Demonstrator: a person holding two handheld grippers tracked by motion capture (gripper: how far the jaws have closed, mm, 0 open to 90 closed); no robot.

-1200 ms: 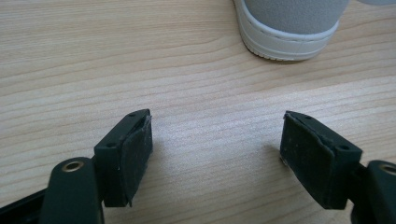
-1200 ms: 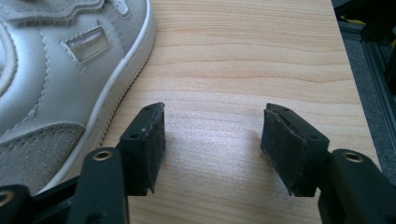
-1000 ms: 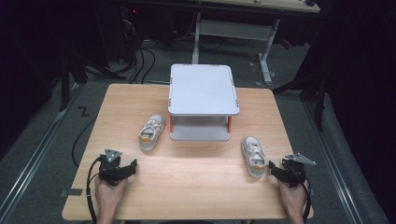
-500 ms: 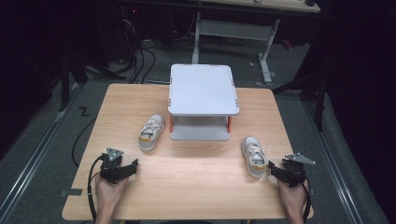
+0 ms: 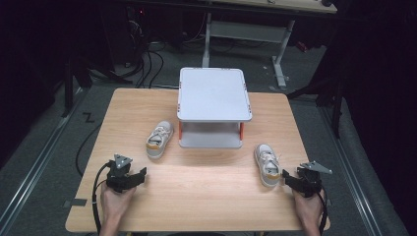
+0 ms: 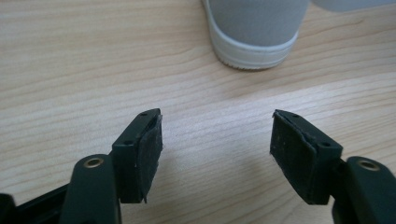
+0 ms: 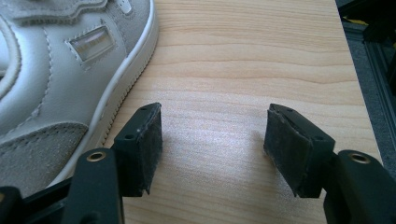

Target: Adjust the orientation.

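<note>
Two small white sneakers lie on the wooden table [image 5: 206, 191]. The left sneaker [image 5: 159, 139] sits left of a white two-tier rack [image 5: 214, 93]; its heel [image 6: 256, 32] shows ahead of my left gripper [image 6: 217, 154], which is open over bare wood. In the high view that left gripper [image 5: 134, 176] rests near the front left. The right sneaker [image 5: 267, 164] lies right of the rack's front. My right gripper [image 5: 289, 180] sits just right of it, open and empty, and in the right gripper view [image 7: 212, 149] the sneaker's side [image 7: 60, 79] lies beside its left jaw.
The rack has orange legs and a lower shelf [image 5: 210, 140]. The table's right edge [image 7: 348, 70] runs close to the right gripper. Dark floor, cables [image 5: 142, 59] and another desk frame [image 5: 246, 29] lie beyond the far edge.
</note>
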